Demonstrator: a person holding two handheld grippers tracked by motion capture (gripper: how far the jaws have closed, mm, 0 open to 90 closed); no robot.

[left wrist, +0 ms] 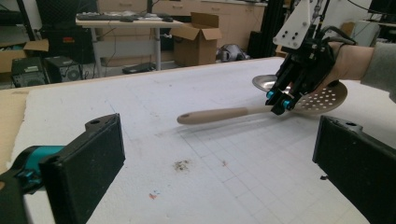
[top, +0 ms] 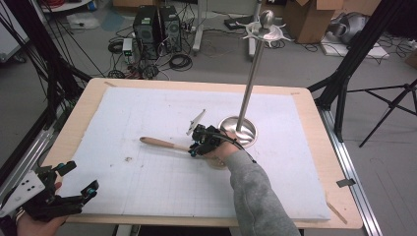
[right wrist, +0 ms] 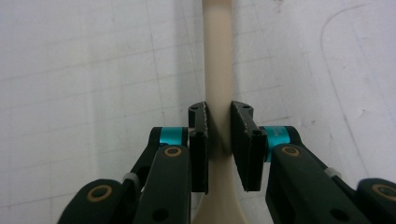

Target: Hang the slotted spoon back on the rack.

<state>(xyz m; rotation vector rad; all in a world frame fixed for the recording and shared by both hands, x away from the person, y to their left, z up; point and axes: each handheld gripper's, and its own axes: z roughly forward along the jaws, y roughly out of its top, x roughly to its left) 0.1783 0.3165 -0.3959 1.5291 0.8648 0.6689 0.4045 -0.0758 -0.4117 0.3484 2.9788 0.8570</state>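
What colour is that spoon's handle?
Beige; the handle shows best in the right gripper view.

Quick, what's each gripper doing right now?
Left gripper: open, holding nothing.
Right gripper: fingers shut on the beige handle of the perforated skimmer spoon.

The right tool (right wrist: 219, 140) is built of matte black plastic: two flat rectangular jaws with finely ridged pads, each carried on a short teal metal collar. Behind the collars run black link arms pinned with brass-coloured round rivets, and small dark screws sit in the jaw blocks. A white three-cornered plate with small holes tops its body, and a thin black cable trails from it. The left tool (top: 78, 178) has the same black frame, teal collars and white holed plate. The person's right arm wears a grey knitted sleeve (top: 255, 191).
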